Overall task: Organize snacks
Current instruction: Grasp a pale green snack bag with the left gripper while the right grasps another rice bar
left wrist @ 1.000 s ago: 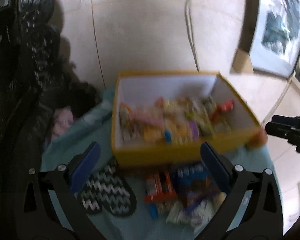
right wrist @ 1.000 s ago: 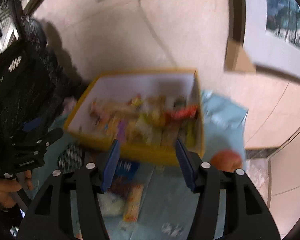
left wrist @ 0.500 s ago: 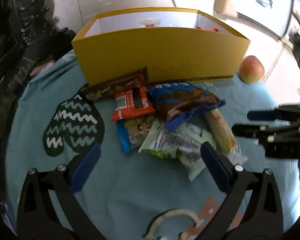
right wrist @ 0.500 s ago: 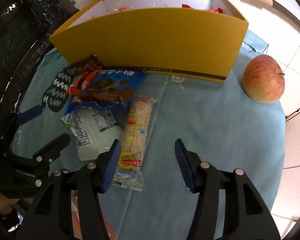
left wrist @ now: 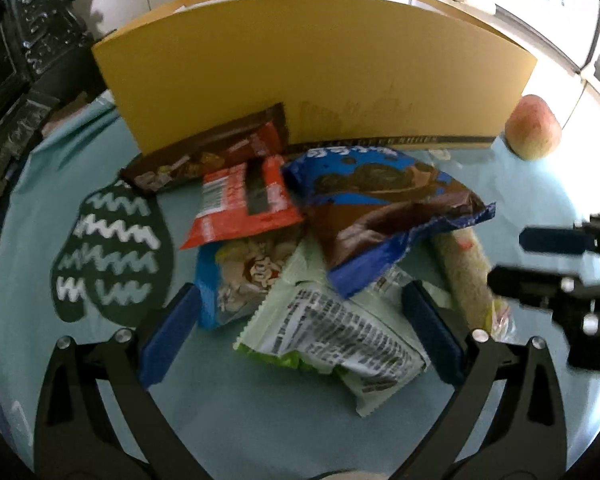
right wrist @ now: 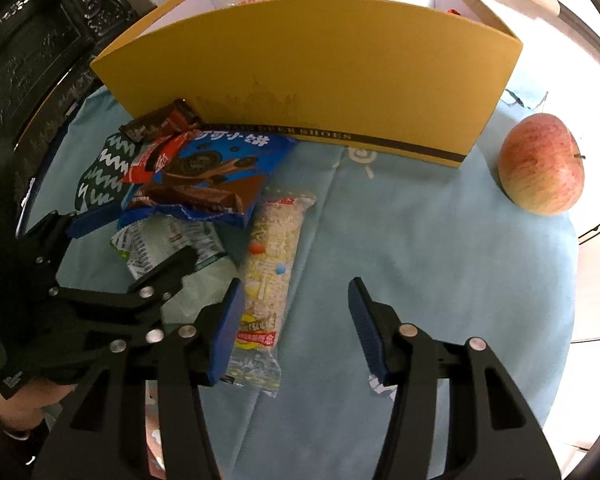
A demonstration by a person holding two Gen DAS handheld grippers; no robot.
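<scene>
A pile of snack packets lies on the blue cloth in front of a yellow box [left wrist: 320, 76], which also shows in the right wrist view [right wrist: 312, 80]. On top is a blue cookie bag [left wrist: 384, 208] [right wrist: 204, 176], with a red packet [left wrist: 240, 204], a brown bar [left wrist: 204, 156], a pale green packet [left wrist: 340, 340] and a long rice-cracker bar [right wrist: 272, 268] [left wrist: 468, 272]. My left gripper [left wrist: 300, 340] is open, low over the green packet. My right gripper [right wrist: 296, 320] is open, its left finger beside the rice-cracker bar's near end.
A red-yellow apple [right wrist: 540, 164] [left wrist: 534, 132] sits on the cloth right of the box. A dark mitten print [left wrist: 112, 256] marks the cloth at the left. Dark carved furniture [right wrist: 28, 52] stands at the far left. The box holds several snacks, mostly hidden.
Both grippers have dropped from above the box to low over the cloth and moved closer to the snack pile. Both stay open.
</scene>
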